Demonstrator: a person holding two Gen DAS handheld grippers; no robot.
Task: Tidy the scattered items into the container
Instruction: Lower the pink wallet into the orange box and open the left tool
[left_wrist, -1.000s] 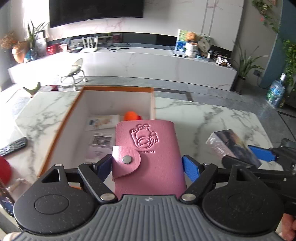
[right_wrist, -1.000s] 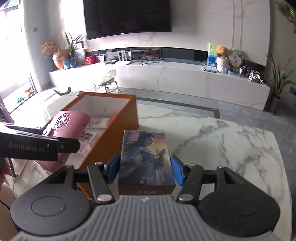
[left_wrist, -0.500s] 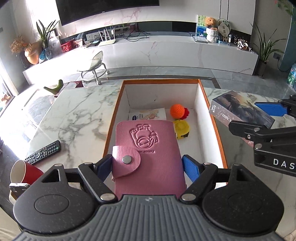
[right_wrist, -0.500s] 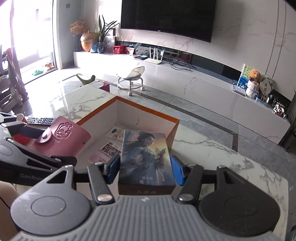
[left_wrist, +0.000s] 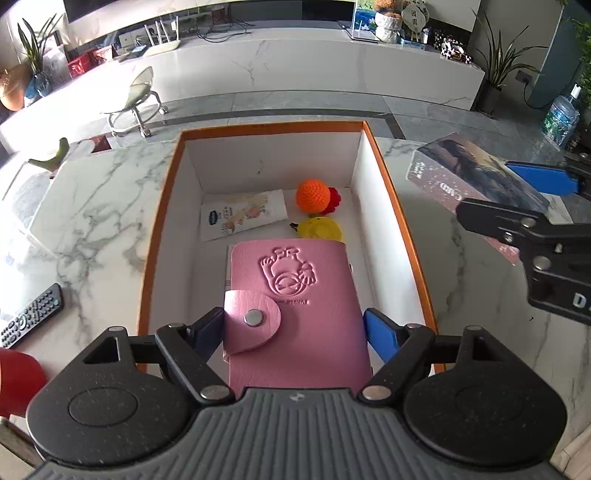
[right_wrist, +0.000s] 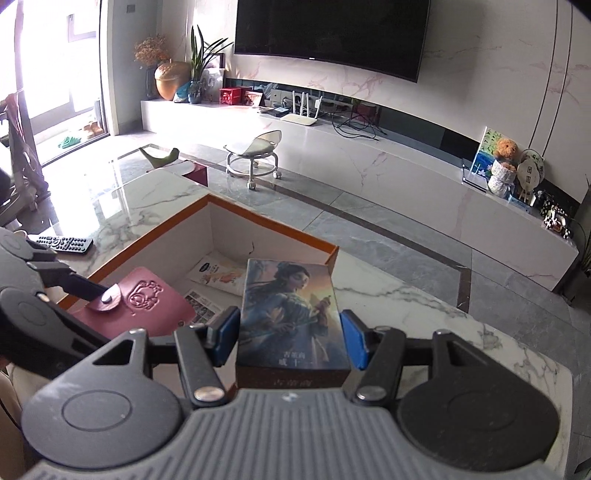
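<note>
My left gripper (left_wrist: 295, 328) is shut on a pink card wallet (left_wrist: 291, 295) and holds it over the near part of the orange-rimmed white box (left_wrist: 384, 170). The wallet also shows in the right wrist view (right_wrist: 142, 304). My right gripper (right_wrist: 290, 338) is shut on a card box with a painted figure (right_wrist: 291, 310), held above the box's right rim (right_wrist: 273, 225); the left wrist view shows it (left_wrist: 472, 177) to the right of the box. Inside the box lie an orange knitted ball (left_wrist: 313, 195), a yellow round item (left_wrist: 321, 229) and a leaflet (left_wrist: 243, 214).
A black remote control (left_wrist: 31, 315) lies on the marble table (left_wrist: 96, 206) left of the box. A red cup (left_wrist: 16, 380) stands at the near left edge. A stool (right_wrist: 253, 153) and a long TV bench (right_wrist: 406, 166) are beyond the table.
My left gripper has tilted down and moved forward over the box with the wallet. My right gripper has swung left toward the box with the card box.
</note>
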